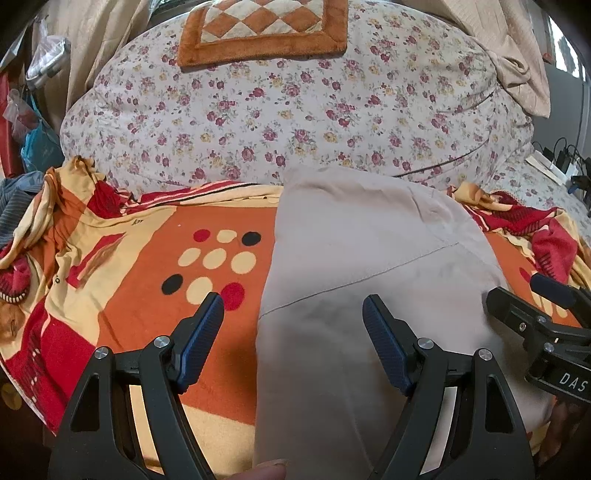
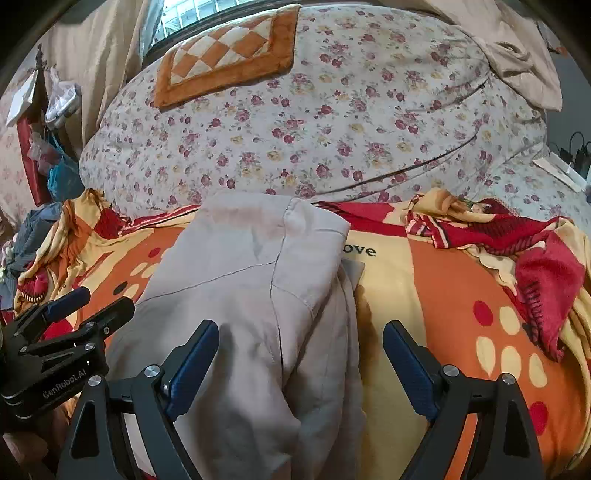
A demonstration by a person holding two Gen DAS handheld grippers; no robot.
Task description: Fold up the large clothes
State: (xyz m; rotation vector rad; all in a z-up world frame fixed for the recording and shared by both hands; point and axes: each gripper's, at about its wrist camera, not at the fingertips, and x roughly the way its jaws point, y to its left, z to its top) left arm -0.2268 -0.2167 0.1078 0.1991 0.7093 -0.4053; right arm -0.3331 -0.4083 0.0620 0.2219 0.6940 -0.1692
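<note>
1. Left wrist view, writing: the right gripper (image 1: pixel 517 295) enters at the right edge, and its body carries the white letters "DAS", cut off by the frame. Small dark lettering sits on the patterned blanket (image 1: pixel 147 258) near its far edge; it is too small to read.
2. Left wrist view, gripper: the left gripper (image 1: pixel 293 308) stands wide, both blue pads bare, nothing clamped.
3. Left wrist view, task item: the beige garment (image 1: pixel 369 258) lies folded in a long strip on the patterned blanket, running away from the camera. Its left edge falls between the gripper's fingers; the right finger is over the cloth, the left finger over bare blanket. Whether the pads touch the fabric cannot be told.
4. Left wrist view, surroundings: a floral quilt (image 1: pixel 295 110) bulks behind the garment, with an orange checked mat (image 1: pixel 264 31) on top.
5. Right wrist view, writing: the left gripper (image 2: pixel 99 301) at the left edge reads "GenRobot.AI". On the patterned blanket (image 2: pixel 443 295), "ove" shows in black just beside the garment's right edge; the start of the word is covered.
6. Right wrist view, gripper: the right gripper (image 2: pixel 301 328) stands wide and holds nothing.
7. Right wrist view, task item: the beige garment (image 2: pixel 240 277) lies with its right edge between the fingers, left finger over the cloth, right finger over the blanket.
</note>
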